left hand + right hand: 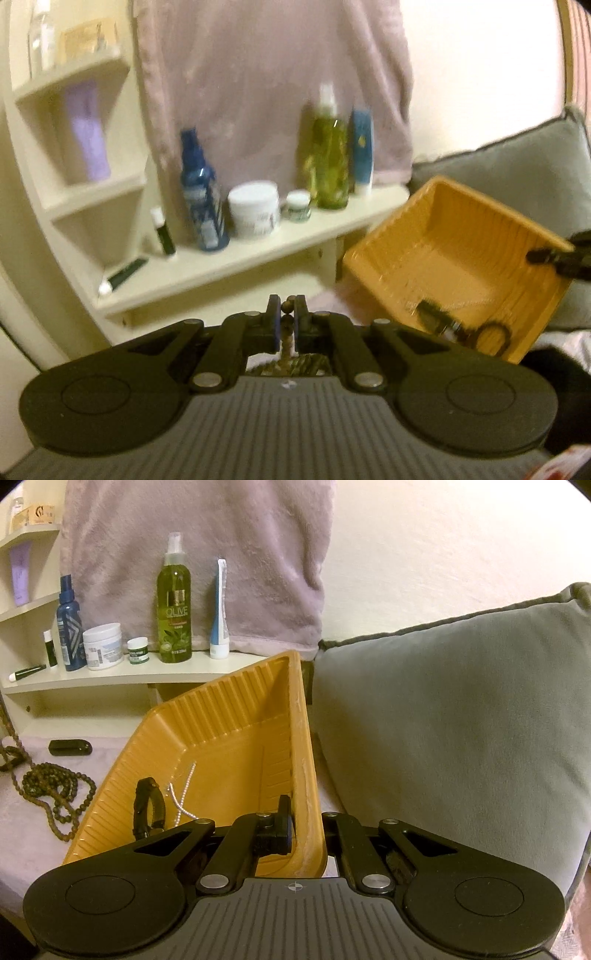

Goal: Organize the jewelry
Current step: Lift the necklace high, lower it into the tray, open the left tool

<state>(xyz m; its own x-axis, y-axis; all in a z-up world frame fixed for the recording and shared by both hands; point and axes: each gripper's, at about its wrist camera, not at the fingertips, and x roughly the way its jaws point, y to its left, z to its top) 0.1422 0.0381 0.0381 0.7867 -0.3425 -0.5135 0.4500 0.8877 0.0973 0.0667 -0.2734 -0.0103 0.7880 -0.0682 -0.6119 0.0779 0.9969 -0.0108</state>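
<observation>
My left gripper (287, 314) is shut on a brown bead necklace (286, 306), whose strand hangs down between the fingers. Its long coil lies on the pale cloth in the right wrist view (51, 786). My right gripper (301, 812) is shut on the right rim of a tilted yellow plastic tray (221, 731), which also shows in the left wrist view (454, 240). In the tray lie a black watch (147, 805) and a thin silver chain (184, 794).
A cream shelf (110, 675) holds a green olive spray bottle (175, 602), a blue bottle (68, 627), white jars and tubes. A mauve towel (203, 535) hangs behind. A grey cushion (461, 709) stands on the right. A black case (70, 747) lies on the cloth.
</observation>
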